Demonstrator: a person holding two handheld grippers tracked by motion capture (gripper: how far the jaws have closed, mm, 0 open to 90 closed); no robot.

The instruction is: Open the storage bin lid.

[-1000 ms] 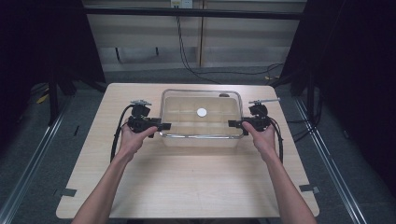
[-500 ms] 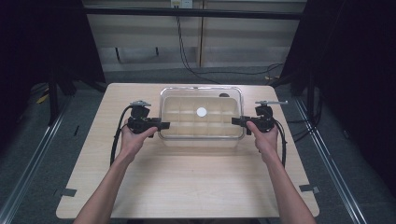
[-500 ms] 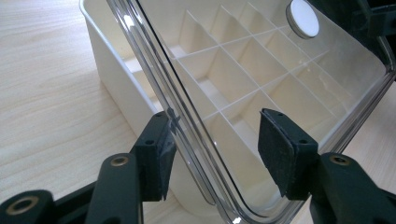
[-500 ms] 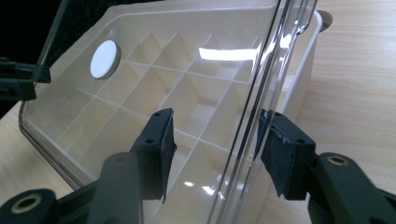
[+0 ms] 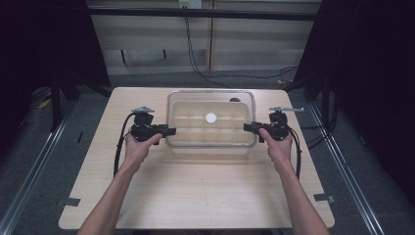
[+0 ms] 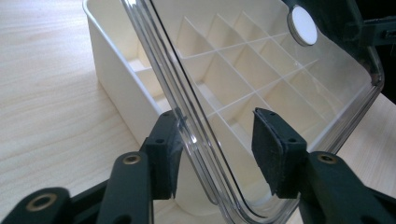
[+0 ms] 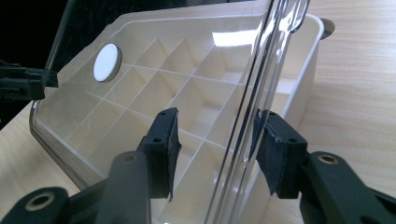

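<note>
Both grippers hardly shifted | left gripper (image 5: 169, 130), right gripper (image 5: 247, 128): jaws open, astride clear lid (image 5: 211, 100) rim, gripping nothing | divided box (image 6: 116, 88) lies between, long axis hand-to-hand

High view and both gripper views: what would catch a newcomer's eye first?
A clear lid with a white round disc sits over a cream divided box at the middle of the wooden table. The left hand-held gripper and the right hand-held gripper each straddle one lid edge from opposite ends, jaws open.
</note>
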